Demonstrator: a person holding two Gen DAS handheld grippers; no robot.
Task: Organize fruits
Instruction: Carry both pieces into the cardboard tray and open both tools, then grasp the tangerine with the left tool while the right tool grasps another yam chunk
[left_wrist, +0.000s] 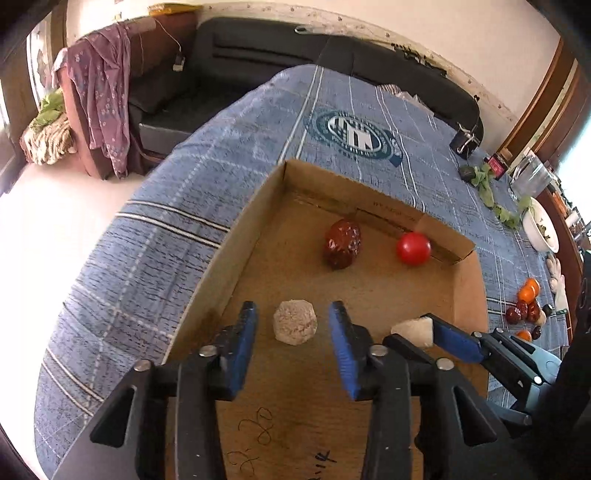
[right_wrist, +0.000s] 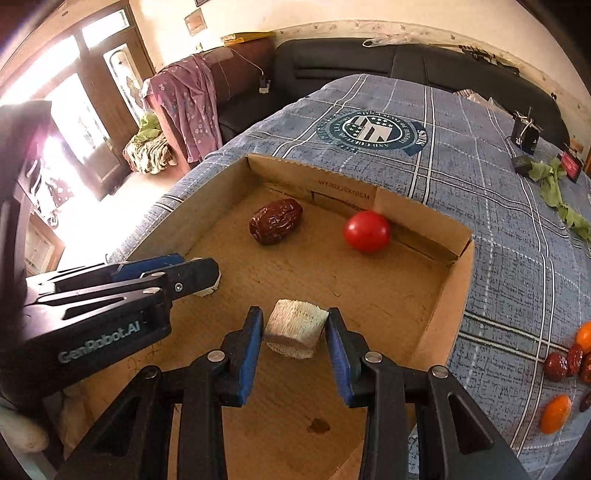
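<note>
An open cardboard box (left_wrist: 229, 266) lies on the blue checked cloth. A wrinkled red date (left_wrist: 342, 243) (right_wrist: 276, 220) and a red tomato (left_wrist: 413, 248) (right_wrist: 366, 231) rest near its far wall. My left gripper (left_wrist: 293, 328) is open just above the box floor. A pale fibrous chunk (left_wrist: 294, 322) lies between its blue pads with a gap on each side. My right gripper (right_wrist: 294, 330), close beside it on the right, is shut on a second pale chunk (right_wrist: 295, 334), both pads touching it low over the floor. In the right wrist view the left gripper (right_wrist: 199, 266) hides most of its chunk.
Loose dates and small orange fruits (right_wrist: 569, 362) (left_wrist: 526, 306) lie on the cloth right of the box. Further right are green leaves (left_wrist: 487, 184) and a white bowl (left_wrist: 541, 225). A black sofa (right_wrist: 369, 62) runs behind the table.
</note>
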